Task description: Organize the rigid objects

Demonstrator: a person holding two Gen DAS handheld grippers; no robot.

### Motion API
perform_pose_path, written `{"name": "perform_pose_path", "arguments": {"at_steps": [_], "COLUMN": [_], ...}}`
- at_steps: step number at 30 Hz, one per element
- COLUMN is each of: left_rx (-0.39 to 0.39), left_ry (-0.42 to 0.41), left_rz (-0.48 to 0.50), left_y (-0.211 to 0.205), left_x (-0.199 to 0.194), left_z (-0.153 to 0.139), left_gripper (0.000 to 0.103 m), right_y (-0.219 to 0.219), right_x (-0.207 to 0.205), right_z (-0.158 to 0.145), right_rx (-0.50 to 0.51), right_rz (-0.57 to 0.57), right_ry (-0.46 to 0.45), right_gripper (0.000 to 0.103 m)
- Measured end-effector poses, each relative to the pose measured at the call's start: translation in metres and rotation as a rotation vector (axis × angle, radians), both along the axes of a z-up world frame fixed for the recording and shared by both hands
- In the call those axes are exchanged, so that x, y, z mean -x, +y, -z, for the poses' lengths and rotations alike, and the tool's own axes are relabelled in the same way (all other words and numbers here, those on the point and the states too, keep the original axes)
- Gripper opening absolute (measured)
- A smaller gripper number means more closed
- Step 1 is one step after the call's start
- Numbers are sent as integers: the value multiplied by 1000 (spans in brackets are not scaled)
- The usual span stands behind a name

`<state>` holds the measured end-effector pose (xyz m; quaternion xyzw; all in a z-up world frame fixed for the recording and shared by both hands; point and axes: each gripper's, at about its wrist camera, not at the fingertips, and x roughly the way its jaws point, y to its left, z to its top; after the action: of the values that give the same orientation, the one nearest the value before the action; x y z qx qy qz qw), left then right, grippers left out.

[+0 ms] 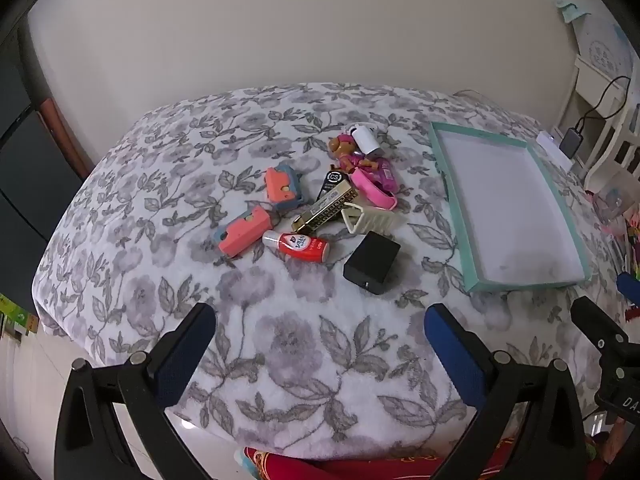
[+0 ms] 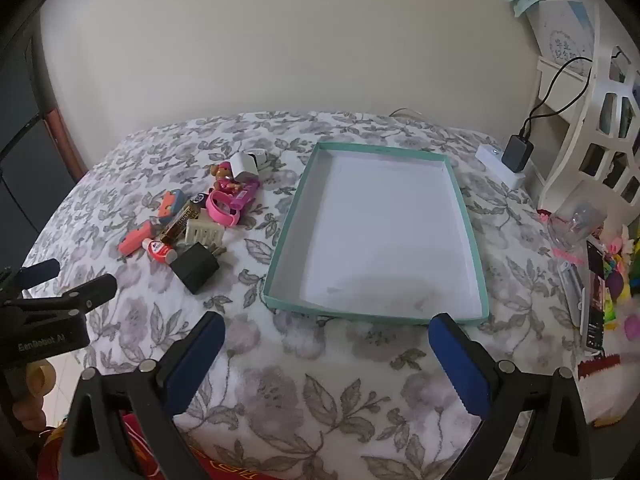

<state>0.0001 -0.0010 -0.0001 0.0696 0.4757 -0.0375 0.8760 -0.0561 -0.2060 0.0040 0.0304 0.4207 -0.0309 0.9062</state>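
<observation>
Black charger block (image 1: 372,263), nearest of the cluttered pile, lying near the middle of the flower-patterned bed cover (image 1: 304,344), just left of the teal tray (image 1: 452,216). Long axis running diagonally, toward the bed's near edge. Red bottle (image 1: 298,246) and 2 coral toys (image 1: 246,236) just beyond, to its left. From the left gripper (image 1: 320,344), straight ahead and slightly right; jaws spread wide, nothing between them. From the right gripper (image 2: 326,354), well off to the left; jaws likewise wide and empty, facing the tray's near rim. Left hand judged nearer for the pick, right for the tray.
</observation>
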Motion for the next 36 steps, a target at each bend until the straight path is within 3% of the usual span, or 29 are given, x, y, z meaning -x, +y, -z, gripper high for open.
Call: {"name": "perform_pose_path", "arguments": {"at_steps": [2,36], "left_rx": [37,22], "left_ry": [-4,-24], "left_rz": [-7,-3], "left_y": [2,2], "left_x": [0,2], "left_z": [0,-7], "left_gripper": [103,103], "right_y": [0,1], "right_x": [0,1], "right_z": [0,-1], "right_rx": [4,22], "right_rz": [1,7], "right_ry": [-1,-1], "right_gripper": [103,103]}}
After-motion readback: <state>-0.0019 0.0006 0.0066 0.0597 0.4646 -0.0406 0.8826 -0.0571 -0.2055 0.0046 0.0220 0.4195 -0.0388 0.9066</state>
